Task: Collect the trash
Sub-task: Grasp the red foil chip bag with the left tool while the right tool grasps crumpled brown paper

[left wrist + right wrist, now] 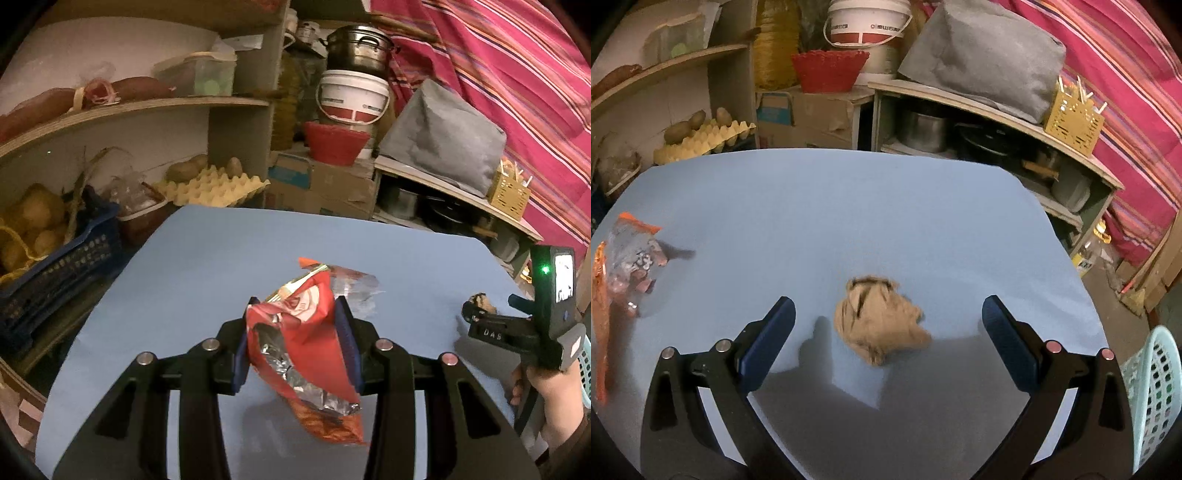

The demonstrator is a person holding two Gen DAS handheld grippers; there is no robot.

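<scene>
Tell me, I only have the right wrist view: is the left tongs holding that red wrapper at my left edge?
Observer: Yes. The left tongs are shut on the red wrapper, lifted off the blue table.
Operator: Anything else under it?
Observer: A clear plastic piece lies on the table just beyond the wrapper.
Operator: How do my right tongs look from there?
Observer: The right tongs sit low over the table near its right edge, at the crumpled brown paper; the far finger is hidden.
</scene>
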